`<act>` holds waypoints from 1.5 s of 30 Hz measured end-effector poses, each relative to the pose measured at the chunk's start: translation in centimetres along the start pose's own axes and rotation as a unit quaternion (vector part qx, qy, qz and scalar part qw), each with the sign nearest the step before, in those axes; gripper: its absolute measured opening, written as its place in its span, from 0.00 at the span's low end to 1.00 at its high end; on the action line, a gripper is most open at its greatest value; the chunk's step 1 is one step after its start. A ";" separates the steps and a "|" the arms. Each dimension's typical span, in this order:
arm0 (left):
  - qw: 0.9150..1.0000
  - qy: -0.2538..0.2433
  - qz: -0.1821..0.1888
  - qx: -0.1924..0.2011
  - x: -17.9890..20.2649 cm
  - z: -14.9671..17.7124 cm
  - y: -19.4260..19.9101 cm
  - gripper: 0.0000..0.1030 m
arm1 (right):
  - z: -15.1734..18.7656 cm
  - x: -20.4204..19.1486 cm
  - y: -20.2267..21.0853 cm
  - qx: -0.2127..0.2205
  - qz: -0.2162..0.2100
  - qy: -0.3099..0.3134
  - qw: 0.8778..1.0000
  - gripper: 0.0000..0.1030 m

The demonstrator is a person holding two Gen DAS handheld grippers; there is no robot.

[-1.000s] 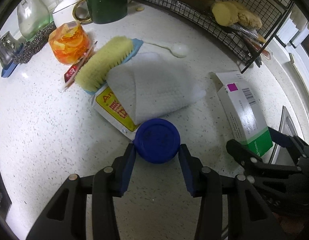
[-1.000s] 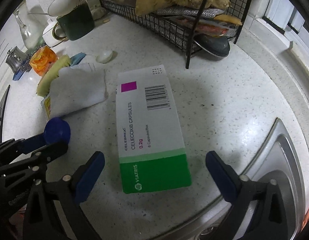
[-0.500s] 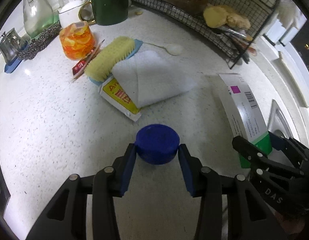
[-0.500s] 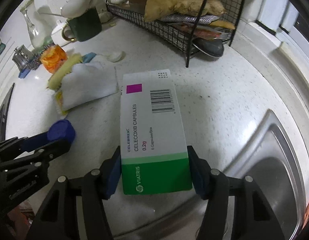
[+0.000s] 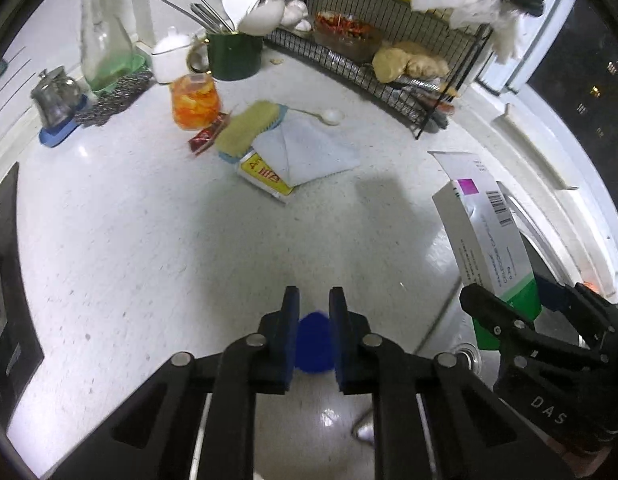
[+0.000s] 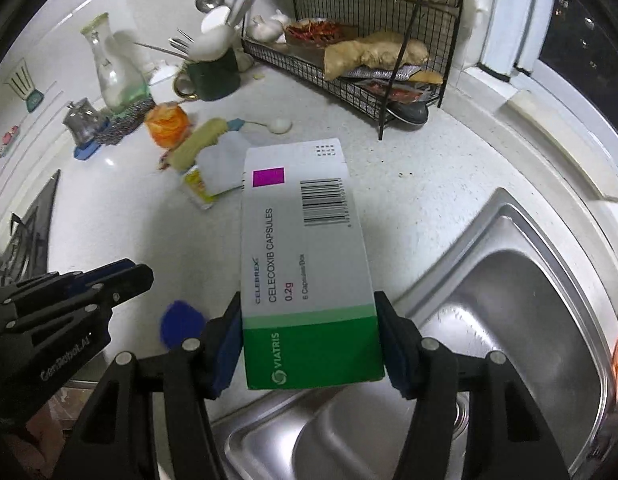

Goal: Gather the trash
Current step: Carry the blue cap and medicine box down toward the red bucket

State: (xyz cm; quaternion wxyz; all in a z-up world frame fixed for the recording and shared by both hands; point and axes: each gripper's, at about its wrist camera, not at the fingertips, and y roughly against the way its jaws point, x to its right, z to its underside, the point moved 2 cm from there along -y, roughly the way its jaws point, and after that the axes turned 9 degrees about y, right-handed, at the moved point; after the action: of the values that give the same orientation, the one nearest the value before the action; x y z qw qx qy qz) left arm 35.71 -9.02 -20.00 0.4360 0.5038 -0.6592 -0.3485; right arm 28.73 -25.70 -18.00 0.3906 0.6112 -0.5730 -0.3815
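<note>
black grippers [image 5: 313, 312], blue pads [image 5: 289, 320]

Worktop [image 5: 109, 240]: white, finely speckled grey. Bottle cap [image 5: 313, 342]: solid deep blue. Medicine box [image 6: 305, 256]: white with a green band at one end, a magenta square, a black barcode. Cloth [image 5: 309, 152]: pale white. Brush [image 5: 249, 130]: yellowish bristles on a light blue back. Sachet [image 5: 265, 176]: yellow with red lettering. Jar [image 5: 195, 100]: orange contents. Mug [image 5: 233, 56]: dark green. Rack [image 5: 369, 80]: black wire. Sink [image 6: 509, 340]: bare steel.
</note>
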 end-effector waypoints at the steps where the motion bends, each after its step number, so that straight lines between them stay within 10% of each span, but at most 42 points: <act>1: 1.000 0.000 0.003 0.002 -0.1 0.2 0.6 0.13 | 0.5 -0.1 0.9 0.005 0.002 0.001 1.000 0.56; 24: 0.999 -0.010 0.027 -0.047 -2.7 6.3 0.0 0.13 | 6.5 -3.6 3.1 0.002 0.015 0.004 1.000 0.56; 35: 0.998 -0.027 -0.035 -0.042 -2.9 4.0 -4.1 0.59 | 5.3 -1.7 -0.2 -0.021 0.008 0.013 1.000 0.56; 45: 0.996 0.012 -0.062 -0.061 -4.5 2.5 -7.1 0.60 | 3.7 -1.2 -2.2 -0.035 -0.012 0.028 0.999 0.56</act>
State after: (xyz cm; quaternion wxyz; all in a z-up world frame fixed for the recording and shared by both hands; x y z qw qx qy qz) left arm 36.45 -6.34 -28.35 0.4515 0.5203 -0.5989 -0.4083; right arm 26.18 -24.52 -21.52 0.4229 0.6144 -0.5407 -0.3890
